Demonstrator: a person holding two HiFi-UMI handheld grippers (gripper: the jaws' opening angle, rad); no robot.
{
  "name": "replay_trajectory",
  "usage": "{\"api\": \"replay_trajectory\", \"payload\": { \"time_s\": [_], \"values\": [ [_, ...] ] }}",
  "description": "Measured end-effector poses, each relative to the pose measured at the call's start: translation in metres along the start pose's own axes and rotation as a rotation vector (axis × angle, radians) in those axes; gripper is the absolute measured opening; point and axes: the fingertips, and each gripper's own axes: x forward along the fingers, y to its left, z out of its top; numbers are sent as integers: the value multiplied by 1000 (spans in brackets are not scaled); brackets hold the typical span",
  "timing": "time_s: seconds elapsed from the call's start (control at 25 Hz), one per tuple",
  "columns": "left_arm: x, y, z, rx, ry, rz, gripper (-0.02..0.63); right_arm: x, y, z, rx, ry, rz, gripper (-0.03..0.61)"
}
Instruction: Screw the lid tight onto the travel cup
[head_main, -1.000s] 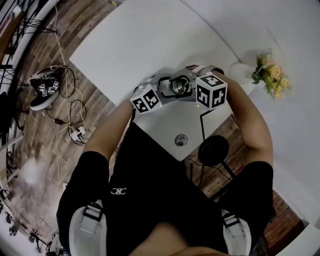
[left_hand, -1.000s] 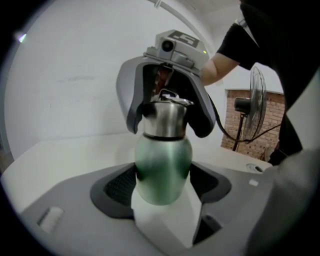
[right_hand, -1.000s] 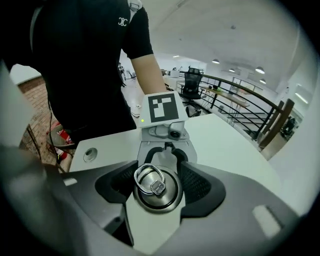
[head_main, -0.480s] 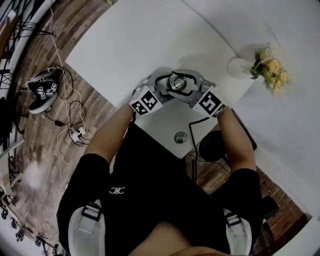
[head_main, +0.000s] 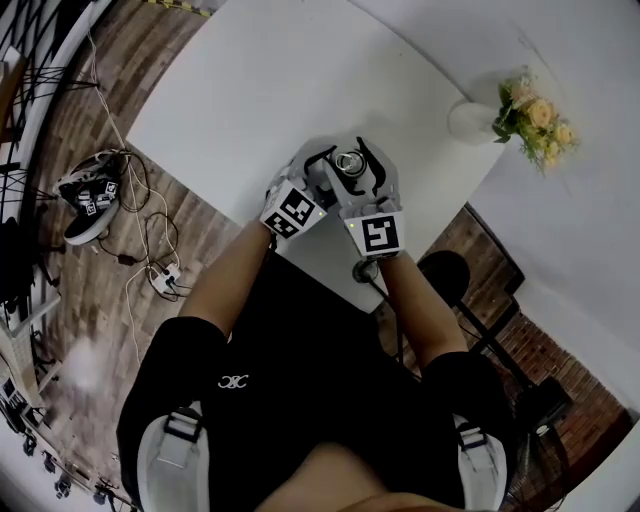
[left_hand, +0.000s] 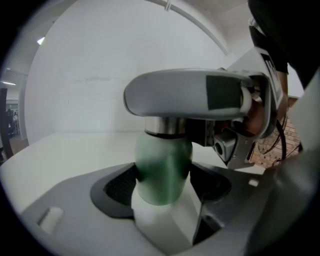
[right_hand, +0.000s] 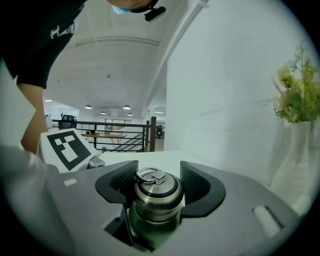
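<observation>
Left tool (left_hand: 162, 181) clamps the green travel cup (left_hand: 162, 162) over the desk (head_main: 260, 90). Right tool (right_hand: 152, 186) pinches the steel lid (right_hand: 156, 192) on top. Risks: pads may slip on the smooth lid when twisting, and a tilted cup may cross-thread, leaving the lid loose.

floor (head_main: 95, 95): wood planks | table (head_main: 260, 90): white | wall (right_hand: 225, 75): white | flowers (head_main: 535, 120) in vase (head_main: 468, 122) | cables (head_main: 140, 215) on floor
</observation>
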Motion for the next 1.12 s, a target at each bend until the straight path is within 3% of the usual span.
{"api": "replay_trajectory", "payload": {
  "time_s": [0.16,0.24,0.32,0.4,0.52,0.64,0.76,0.92,1.12],
  "values": [
    [-1,1,2,-7,-8,-5,388,2,-6,6,28,-43,-92,267],
    [-1,1,2,-4,-9,-11,388,2,-5,7,65,-31,-69,268],
    [-2,0,2,5,-9,-17,388,0,-2,5,121,-30,7,268],
    [-2,-1,2,11,-9,-24,388,-4,5,10,100,-28,132,272],
    [-3,-1,2,23,-7,-45,388,-15,19,8,-74,13,379,289],
    [-3,-2,1,35,-6,-65,388,-24,23,-12,-317,159,652,291],
    [-1,-2,1,45,-8,-74,388,-29,22,-31,-491,323,883,307],
    [-1,-1,1,52,-2,-76,388,-26,33,-31,-597,459,1116,305],
    [1,-2,-2,47,10,-76,388,-32,49,-44,-737,531,1332,304]
  ]
}}
